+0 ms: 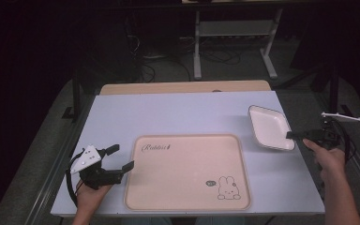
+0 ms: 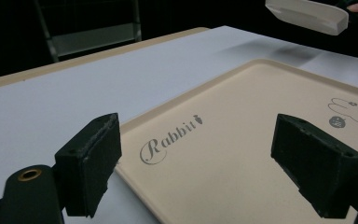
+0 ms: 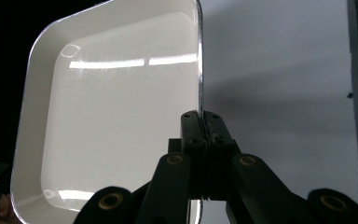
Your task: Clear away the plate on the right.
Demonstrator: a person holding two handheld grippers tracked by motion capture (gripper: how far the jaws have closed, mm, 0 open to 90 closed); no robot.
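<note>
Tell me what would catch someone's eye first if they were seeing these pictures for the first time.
Probably the white square dish at the table's right side, pinched by its rim in the shut right tongs and, in the left gripper view, held clear above the table. Next comes the big beige tray in the middle of the pale table, printed with a rabbit drawing and the word Rabbit. At the tray's left edge the left tongs stand open, holding nothing.
</note>
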